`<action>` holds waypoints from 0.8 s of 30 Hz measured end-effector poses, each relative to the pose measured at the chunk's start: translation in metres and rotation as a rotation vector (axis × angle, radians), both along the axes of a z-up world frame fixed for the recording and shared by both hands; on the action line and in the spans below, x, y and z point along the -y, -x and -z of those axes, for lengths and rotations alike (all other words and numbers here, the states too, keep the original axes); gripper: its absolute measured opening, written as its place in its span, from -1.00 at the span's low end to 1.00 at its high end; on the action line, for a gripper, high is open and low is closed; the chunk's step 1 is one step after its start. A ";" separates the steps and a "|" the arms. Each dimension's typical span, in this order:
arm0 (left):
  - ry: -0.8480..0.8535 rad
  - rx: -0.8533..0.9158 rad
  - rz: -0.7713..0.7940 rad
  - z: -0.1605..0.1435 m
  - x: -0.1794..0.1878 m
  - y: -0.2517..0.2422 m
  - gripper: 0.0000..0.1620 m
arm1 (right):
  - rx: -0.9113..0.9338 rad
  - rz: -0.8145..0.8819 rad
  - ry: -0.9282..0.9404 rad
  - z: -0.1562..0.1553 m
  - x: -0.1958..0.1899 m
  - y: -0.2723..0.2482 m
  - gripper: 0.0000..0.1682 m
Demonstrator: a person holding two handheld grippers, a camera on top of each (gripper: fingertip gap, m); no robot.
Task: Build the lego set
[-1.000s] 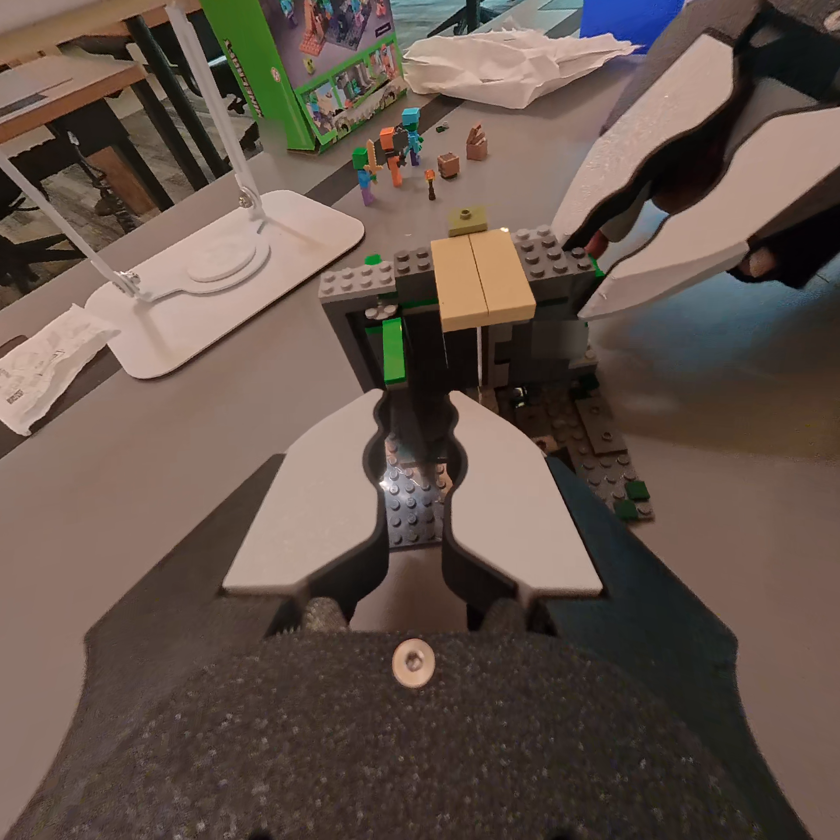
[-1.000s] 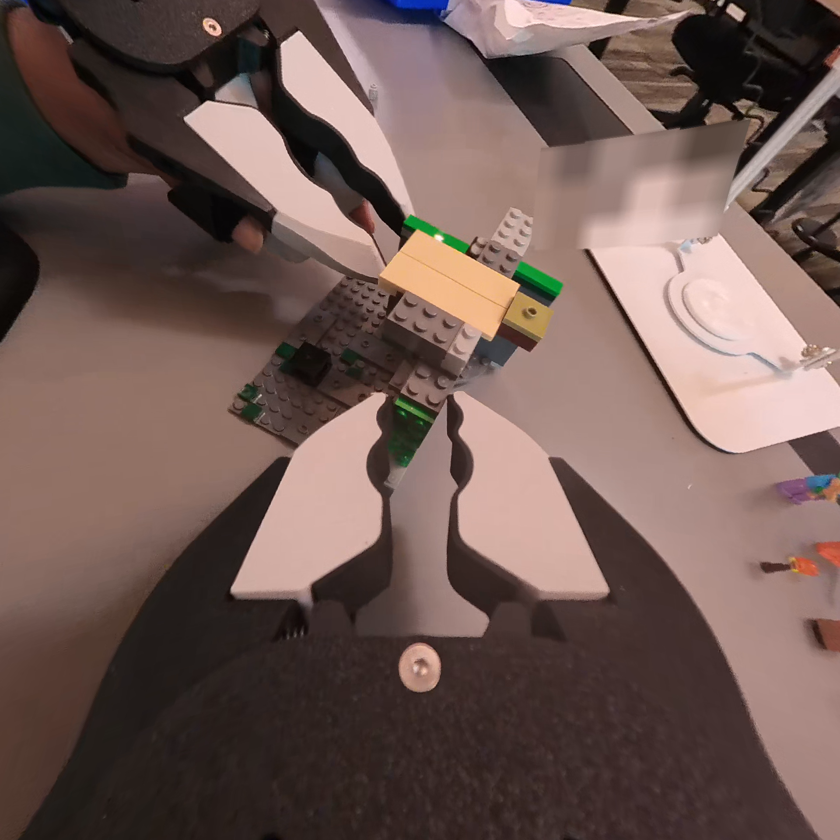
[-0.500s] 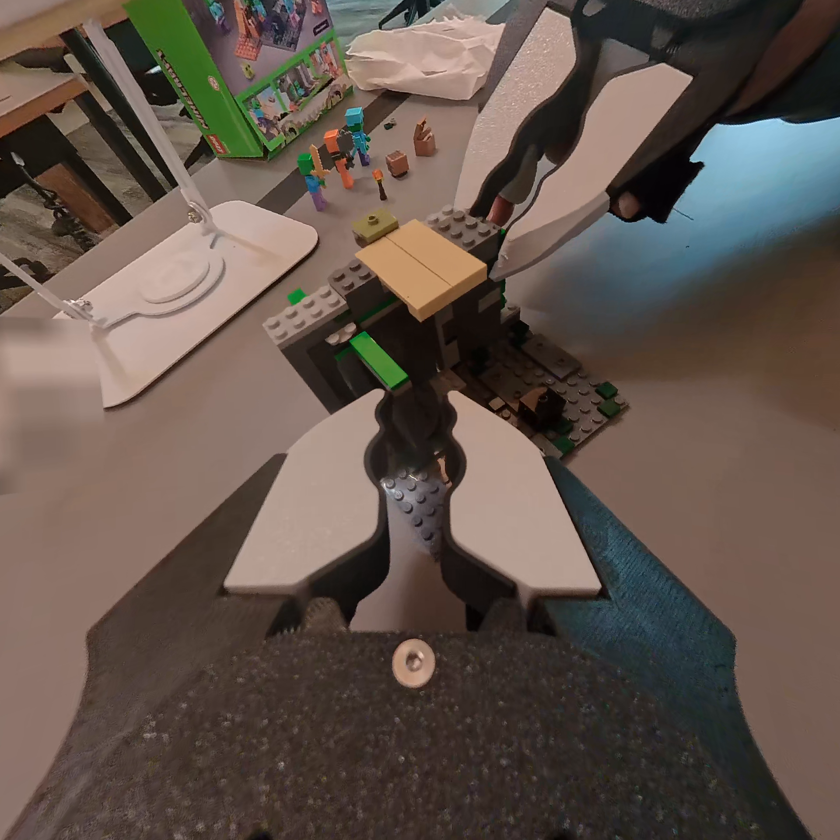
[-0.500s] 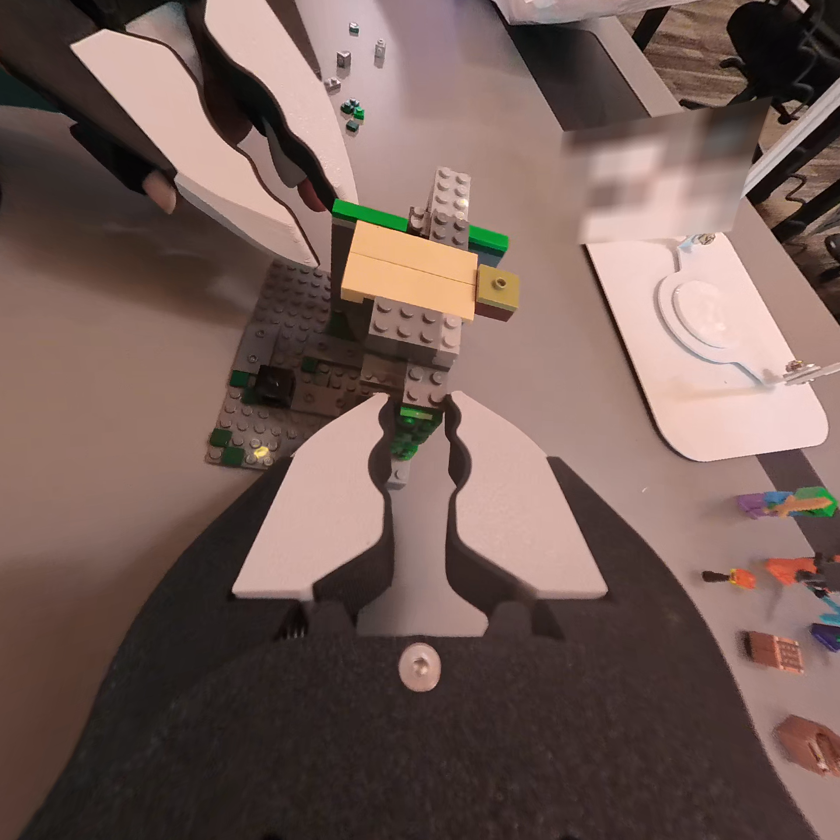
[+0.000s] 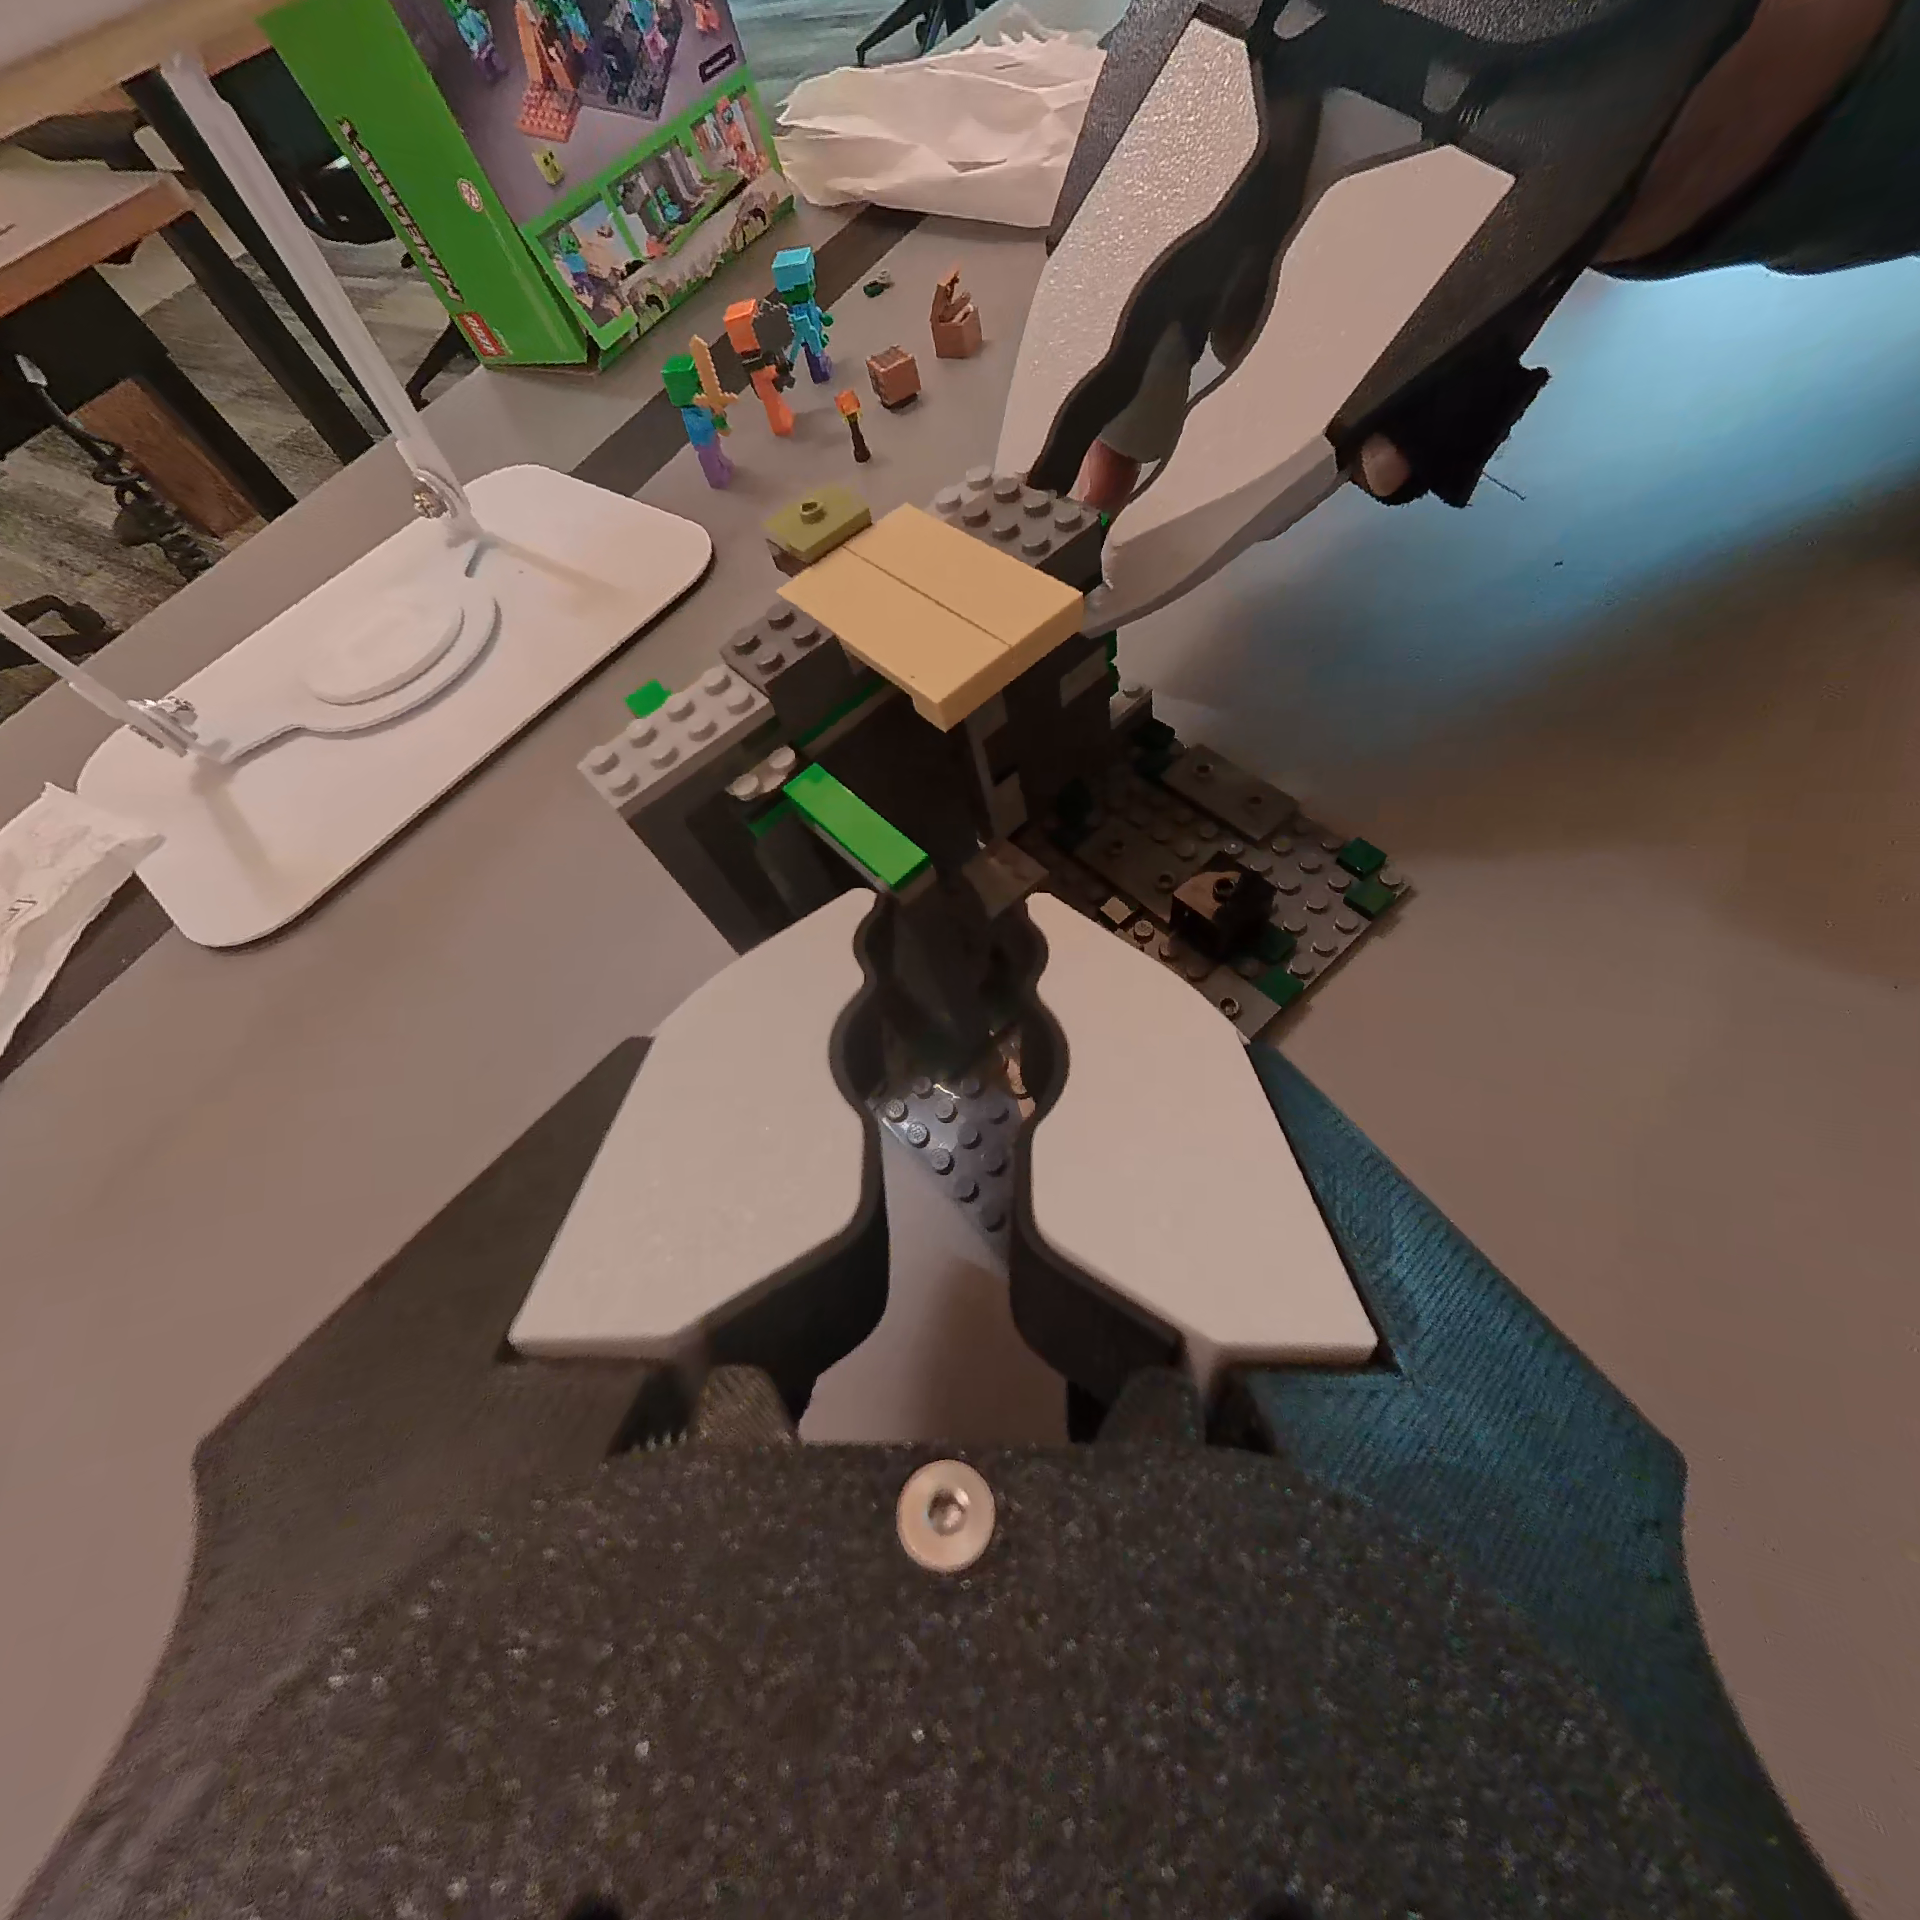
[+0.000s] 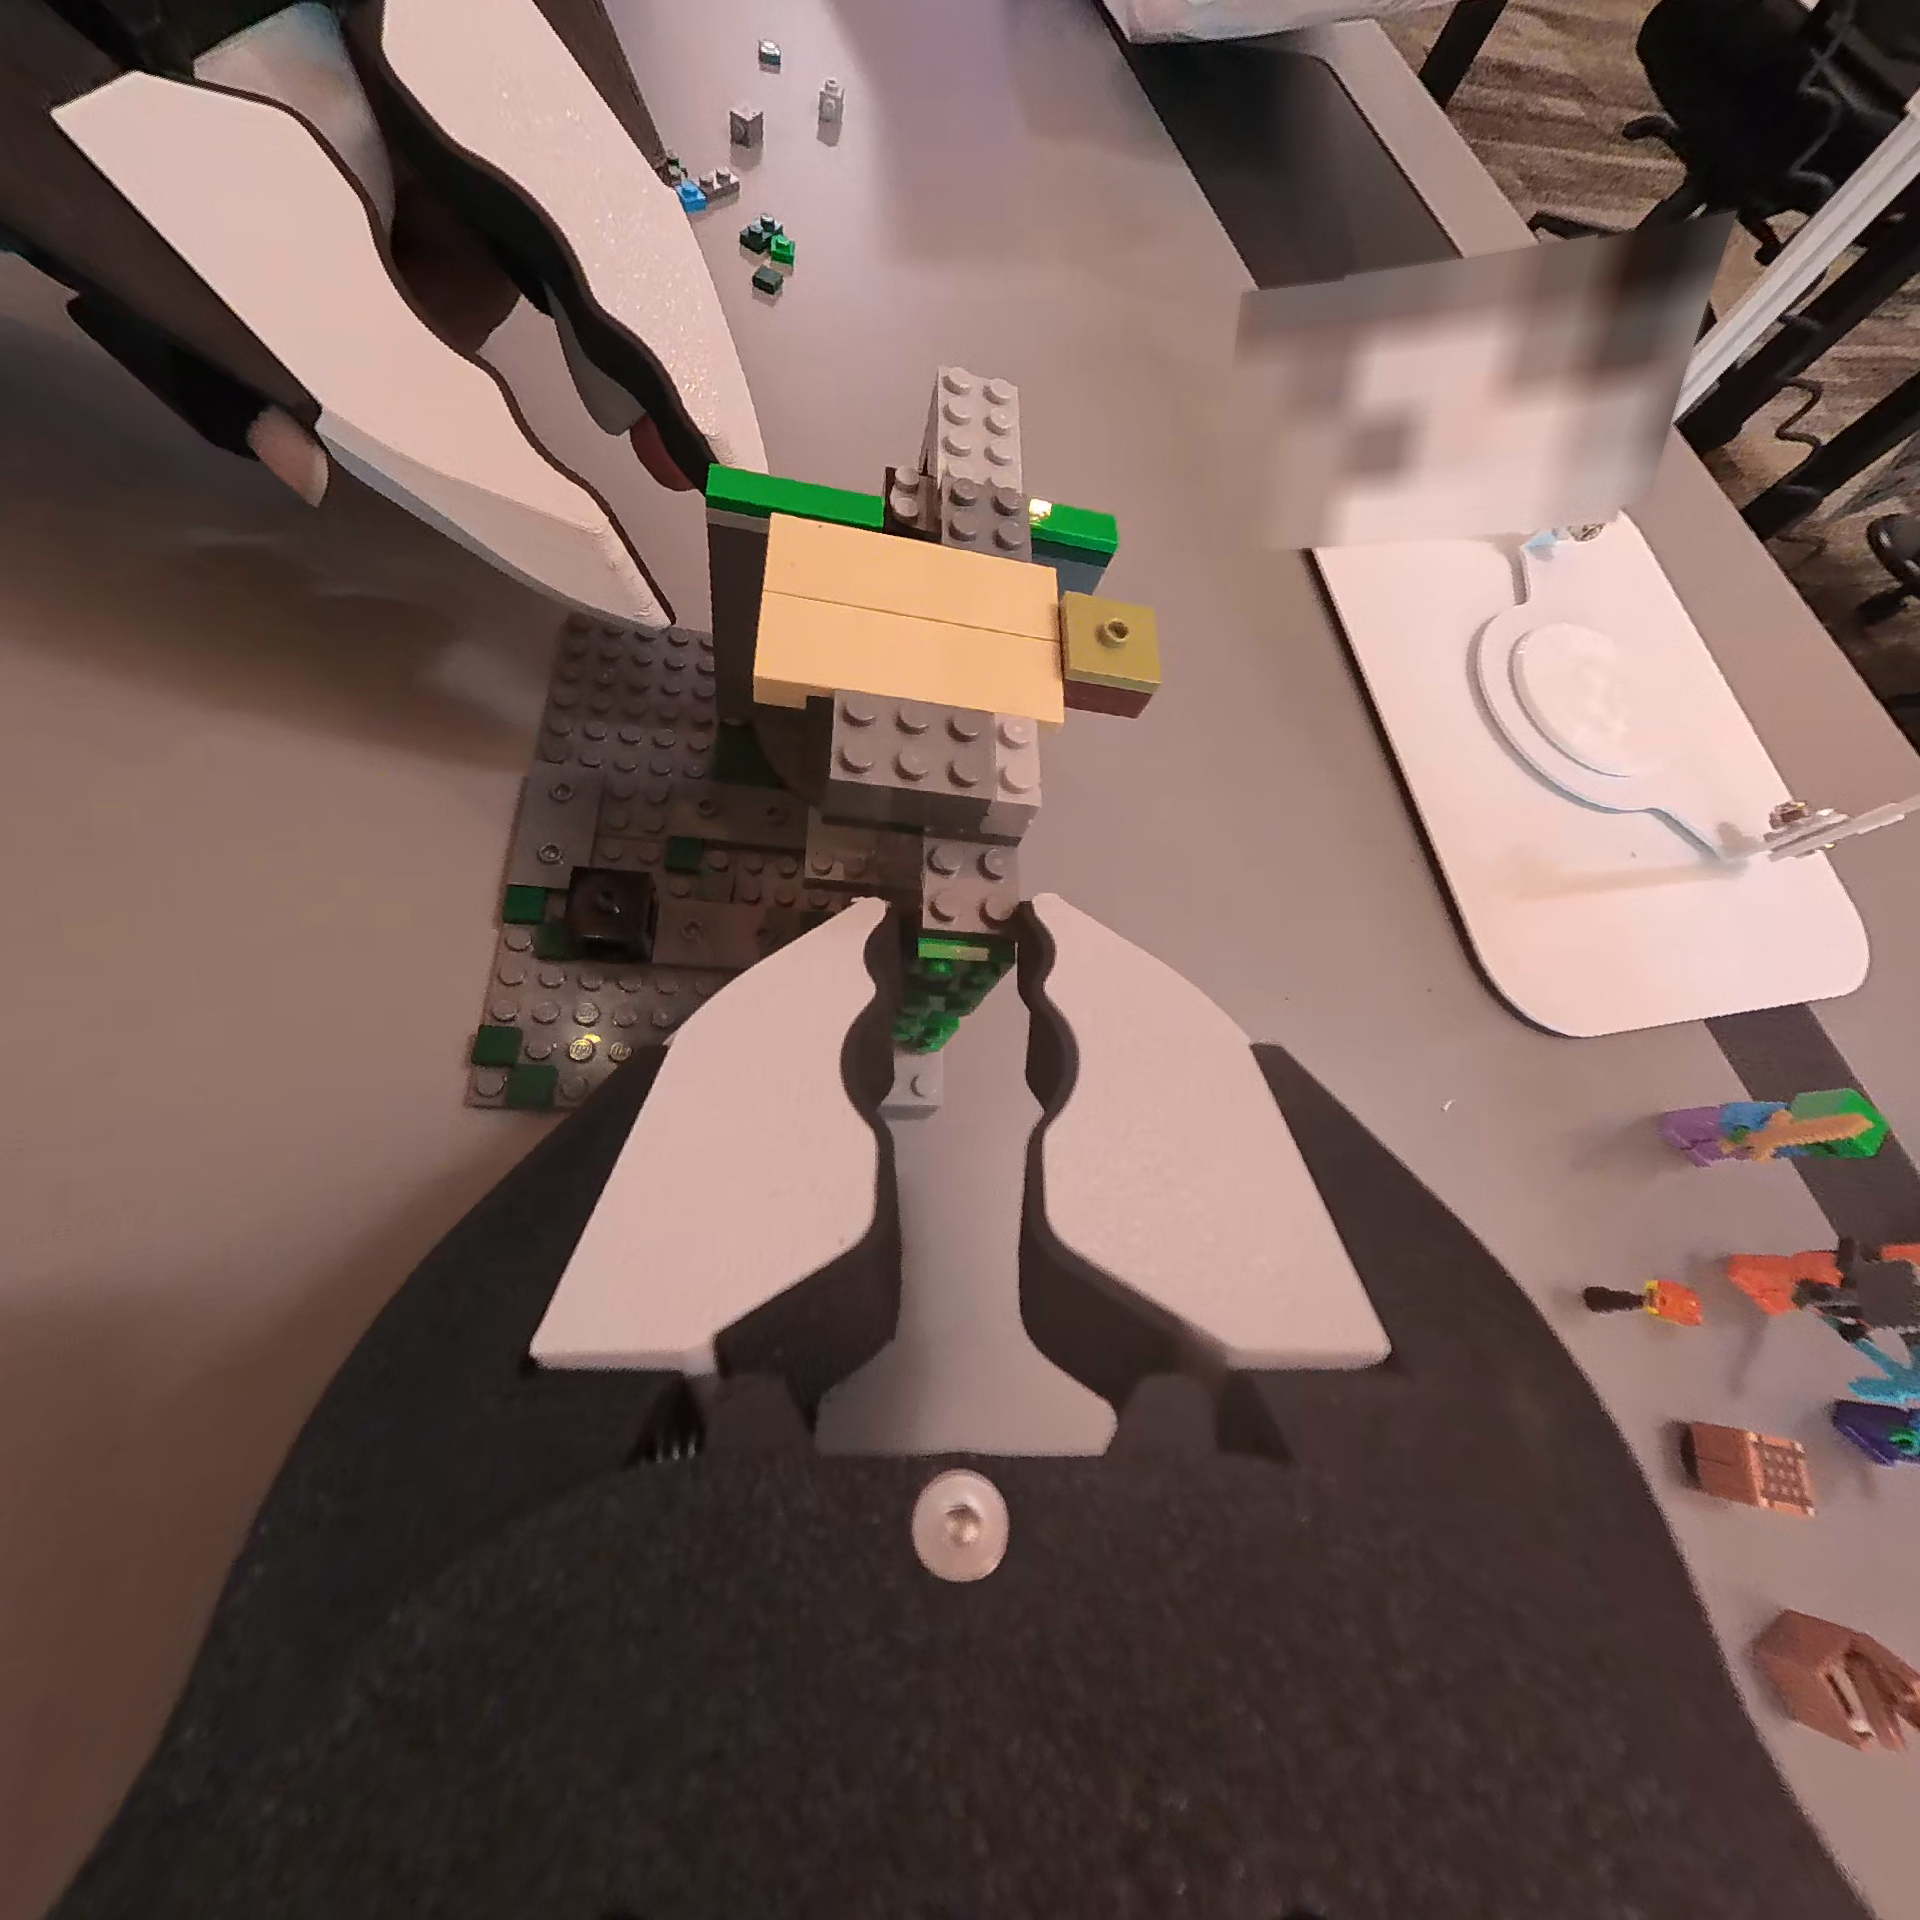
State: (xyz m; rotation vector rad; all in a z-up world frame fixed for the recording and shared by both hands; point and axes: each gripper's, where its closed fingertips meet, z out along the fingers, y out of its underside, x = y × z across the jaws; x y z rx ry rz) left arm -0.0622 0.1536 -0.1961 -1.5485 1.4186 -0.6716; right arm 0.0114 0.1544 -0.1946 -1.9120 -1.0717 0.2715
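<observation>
1. The partly built lego model (image 5: 940, 665), a dark grey brick tower capped by two smooth tan tiles, stands on a studded grey baseplate (image 5: 1262, 883) in the middle of the grey counter (image 5: 364, 1091).
2. The left hand-held gripper (image 5: 948, 920) is nearly closed at the model's near lower edge; its pale fingers (image 5: 727, 1143) flank a dark grey studded plate (image 5: 961, 1138). Whether they actually pinch that plate cannot be told.
3. In the right wrist view, the right hand-held gripper (image 6: 951, 914) is likewise nearly closed, with a narrow gap. Its tips sit at the foot of the tower, around a green brick column (image 6: 940, 987); a firm grip cannot be confirmed.
4. In the left wrist view, the right hand-held gripper's tips reach the far top corner of the tower, beside a light grey studded brick (image 5: 1023, 514).
5. An olive square tile (image 6: 1110, 634) juts from the side of the tan roof.
6. Behind the model stand several small colourful block figures (image 5: 753, 364), two brown pieces (image 5: 925, 348) and a green cardboard set box (image 5: 540, 166).
7. A white flat stand base (image 5: 395, 675) lies to the left, with crumpled white paper (image 5: 935, 135) farther back.
8. Loose small bricks (image 6: 764, 244) are scattered on the counter beyond the tower in the right wrist view.
</observation>
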 end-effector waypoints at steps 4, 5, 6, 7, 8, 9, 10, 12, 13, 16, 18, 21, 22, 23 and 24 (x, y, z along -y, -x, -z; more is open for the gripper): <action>-0.002 0.001 -0.003 0.000 0.000 0.000 -0.73 | -0.004 0.012 -0.003 0.000 0.000 0.000 -0.75; -0.002 0.002 -0.004 0.000 -0.001 0.000 -0.73 | -0.007 0.016 -0.003 0.000 0.000 0.000 -0.75; -0.004 0.002 -0.006 0.000 -0.001 -0.001 -0.73 | -0.009 0.021 -0.002 0.000 0.001 0.000 -0.75; -0.006 0.003 -0.010 0.000 -0.002 -0.001 -0.73 | -0.011 0.027 -0.001 0.000 0.001 0.000 -0.76; -0.009 0.003 -0.016 0.000 -0.002 -0.001 -0.74 | -0.013 0.033 -0.001 0.000 0.002 0.000 -0.76; -0.013 0.003 -0.023 0.000 -0.004 -0.001 -0.74 | -0.015 0.040 0.000 0.000 0.002 0.000 -0.76; -0.018 0.002 -0.029 0.000 -0.005 -0.001 -0.74 | -0.016 0.049 0.000 0.000 0.003 0.000 -0.76; -0.019 0.002 -0.036 0.000 -0.006 -0.002 -0.74 | -0.017 0.065 0.002 0.000 0.004 0.000 -0.76; -0.020 0.003 -0.039 0.001 -0.006 -0.002 -0.74 | -0.019 0.074 0.004 0.000 0.005 0.000 -0.76; -0.024 0.000 -0.048 0.002 -0.008 -0.003 -0.74 | -0.033 0.098 0.011 -0.001 0.009 0.000 -0.77; -0.025 -0.001 -0.052 0.002 -0.008 -0.003 -0.75 | -0.043 0.116 0.016 -0.001 0.011 0.001 -0.77; -0.028 -0.006 -0.065 0.003 -0.011 -0.003 -0.75 | -0.059 0.143 0.020 -0.001 0.015 0.001 -0.77; -0.028 -0.006 -0.071 0.003 -0.011 -0.003 -0.76 | -0.066 0.155 0.023 -0.001 0.016 0.002 -0.77; -0.028 -0.005 -0.074 0.003 -0.012 -0.003 -0.76 | -0.074 0.167 0.026 -0.001 0.017 0.002 -0.77; -0.027 -0.005 -0.077 0.003 -0.013 -0.003 -0.76 | -0.082 0.181 0.030 -0.001 0.018 0.002 -0.78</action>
